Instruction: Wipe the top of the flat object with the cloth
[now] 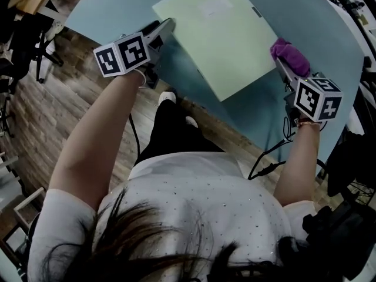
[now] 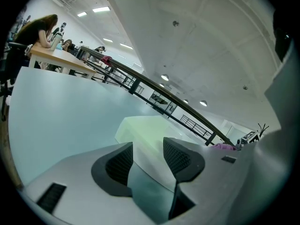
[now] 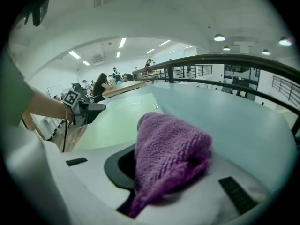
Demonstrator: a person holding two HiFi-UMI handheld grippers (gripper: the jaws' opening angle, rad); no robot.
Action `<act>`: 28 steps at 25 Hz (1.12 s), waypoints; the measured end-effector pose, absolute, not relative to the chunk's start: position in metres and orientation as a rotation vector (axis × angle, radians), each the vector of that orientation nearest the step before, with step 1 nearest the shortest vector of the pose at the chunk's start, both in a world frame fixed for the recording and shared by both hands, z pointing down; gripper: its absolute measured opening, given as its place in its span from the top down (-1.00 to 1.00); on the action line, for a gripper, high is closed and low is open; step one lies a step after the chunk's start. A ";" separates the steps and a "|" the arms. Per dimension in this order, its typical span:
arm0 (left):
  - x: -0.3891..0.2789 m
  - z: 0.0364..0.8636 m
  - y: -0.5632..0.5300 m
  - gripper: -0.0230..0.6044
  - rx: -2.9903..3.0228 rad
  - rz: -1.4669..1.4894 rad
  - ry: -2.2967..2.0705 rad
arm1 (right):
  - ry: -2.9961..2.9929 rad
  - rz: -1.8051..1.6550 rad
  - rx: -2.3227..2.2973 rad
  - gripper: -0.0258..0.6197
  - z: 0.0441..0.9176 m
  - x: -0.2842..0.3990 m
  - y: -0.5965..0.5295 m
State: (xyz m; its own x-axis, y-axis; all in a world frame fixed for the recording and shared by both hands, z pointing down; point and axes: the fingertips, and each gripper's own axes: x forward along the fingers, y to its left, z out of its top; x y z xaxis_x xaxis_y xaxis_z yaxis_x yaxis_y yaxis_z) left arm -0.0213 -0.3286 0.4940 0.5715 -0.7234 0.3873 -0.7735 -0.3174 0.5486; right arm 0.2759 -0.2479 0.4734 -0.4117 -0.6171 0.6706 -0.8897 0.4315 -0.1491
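A pale green flat sheet (image 1: 220, 34) lies on the light blue table (image 1: 117, 7); it also shows as the sheet (image 2: 145, 130) in the left gripper view and the sheet (image 3: 117, 118) in the right gripper view. My left gripper (image 1: 167, 27) is at the sheet's left edge, low over the table, jaws open with nothing between them (image 2: 147, 161). My right gripper (image 1: 284, 63) sits at the sheet's right edge, shut on a bunched purple cloth (image 1: 289, 56). That cloth (image 3: 166, 156) hides the right gripper's fingertips.
The table's near edge runs diagonally past the person's legs, with wood floor (image 1: 53, 104) to the left. A black cable (image 1: 267, 157) hangs below the right gripper. Chairs (image 1: 23, 34) stand at far left. Other tables and people (image 3: 101, 86) are in the background.
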 end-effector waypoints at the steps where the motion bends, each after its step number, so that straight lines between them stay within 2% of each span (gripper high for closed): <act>1: -0.021 0.494 -0.329 0.29 2.094 0.092 -1.196 | -2.145 0.658 1.272 0.82 0.474 0.275 -0.248; 7: -0.023 0.494 -0.329 0.29 2.042 0.047 -1.197 | -2.100 0.601 1.322 0.82 0.474 0.274 -0.248; 11: -0.015 0.473 -0.324 0.27 2.174 0.150 -1.144 | -2.146 0.361 1.472 0.81 0.448 0.271 -0.261; 14: -0.015 0.445 -0.297 0.45 2.282 0.150 -1.062 | -2.318 0.323 1.612 0.81 0.406 0.249 -0.250; 18: -0.033 0.406 -0.250 0.93 2.273 -0.038 -0.999 | -2.546 0.375 1.645 0.81 0.359 0.200 -0.210; 21: -0.047 0.367 -0.225 0.93 2.332 -0.156 -0.984 | -2.595 0.329 1.670 0.81 0.324 0.165 -0.186; 28: -0.075 0.292 -0.162 0.93 2.597 -0.222 -0.944 | -2.589 0.284 1.714 0.82 0.275 0.097 -0.126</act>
State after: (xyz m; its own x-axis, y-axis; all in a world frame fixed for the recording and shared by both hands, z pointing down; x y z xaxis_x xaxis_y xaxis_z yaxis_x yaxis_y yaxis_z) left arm -0.0745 -0.1623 0.2923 0.7635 -0.6455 -0.0219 -0.5878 -0.7085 0.3905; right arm 0.0970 -0.1265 0.2747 -0.3955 -0.9106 0.1201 -0.9149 0.3791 -0.1384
